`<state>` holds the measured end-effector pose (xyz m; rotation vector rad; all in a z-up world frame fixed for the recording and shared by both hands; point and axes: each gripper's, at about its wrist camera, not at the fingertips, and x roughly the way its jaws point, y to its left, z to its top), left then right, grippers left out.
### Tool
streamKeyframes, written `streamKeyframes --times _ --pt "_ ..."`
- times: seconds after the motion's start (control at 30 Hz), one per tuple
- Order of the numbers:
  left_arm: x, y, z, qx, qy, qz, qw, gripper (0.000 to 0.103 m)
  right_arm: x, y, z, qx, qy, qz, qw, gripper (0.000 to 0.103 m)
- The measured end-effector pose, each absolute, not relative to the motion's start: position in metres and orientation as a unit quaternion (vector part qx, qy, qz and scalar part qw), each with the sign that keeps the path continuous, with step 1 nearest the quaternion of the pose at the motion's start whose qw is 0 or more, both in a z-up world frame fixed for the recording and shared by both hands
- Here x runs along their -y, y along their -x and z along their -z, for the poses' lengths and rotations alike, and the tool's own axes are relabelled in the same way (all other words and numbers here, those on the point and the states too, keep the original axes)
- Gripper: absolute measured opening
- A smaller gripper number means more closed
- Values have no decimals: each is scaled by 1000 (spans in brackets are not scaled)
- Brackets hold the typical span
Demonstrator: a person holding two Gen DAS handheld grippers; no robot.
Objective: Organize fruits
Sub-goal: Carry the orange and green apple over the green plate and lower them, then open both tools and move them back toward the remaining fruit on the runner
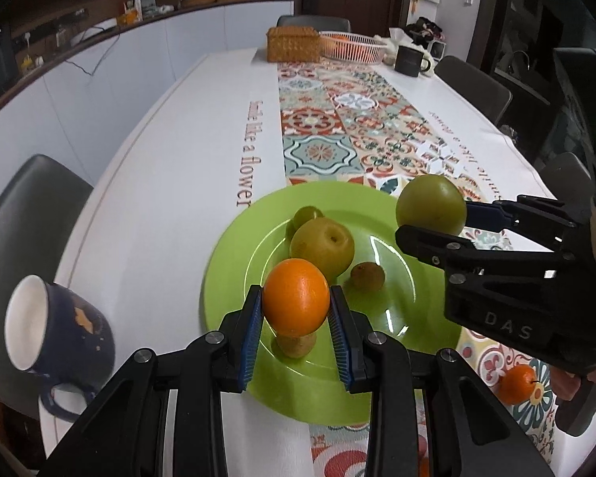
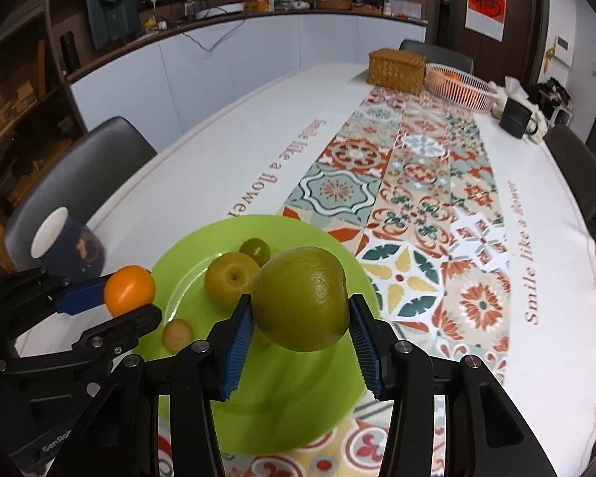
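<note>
Green plate (image 1: pixel 226 278) on the counter (image 1: pixel 159 198) already carries a yellow pear (image 1: pixel 322 249), a lime (image 1: pixel 306 216) and two kiwis (image 1: pixel 367 276); a blue mug (image 1: pixel 59 342) stands beside it. Left tool (image 1: pixel 296 298) clamps an orange (image 1: pixel 296 296) over the plate; right tool (image 2: pixel 301 306) grips a green apple (image 2: pixel 301 298) above it.

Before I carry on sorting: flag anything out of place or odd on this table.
One small orange lies on the patterned runner, off the green plate that holds the other loose fruit. Nothing looks spilled or damaged; the blue mug only seems tilted, probably from the lens.
</note>
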<state>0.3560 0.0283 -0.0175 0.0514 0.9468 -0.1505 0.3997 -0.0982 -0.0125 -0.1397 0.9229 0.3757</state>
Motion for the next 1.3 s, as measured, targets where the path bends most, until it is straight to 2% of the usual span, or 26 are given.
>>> streamKeyframes --times 0.5,0.57,0.63,0.77,1.3 --pt "-20 -371 44 -484 -36 78 871 33 94 -418 43 -468 58 -183 863 49" --pt "-19 -370 43 -480 -42 74 873 38 96 -415 39 -457 55 -187 868 50" --pt "-18 -366 39 -474 -46 67 877 44 97 -413 36 -454 54 -188 869 56" --pt "-19 -352 24 -452 -41 61 889 53 106 -400 27 -442 52 -181 877 57" --pt "-12 -268 -42 -368 -36 60 927 64 145 -306 -29 -370 33 -182 910 57"
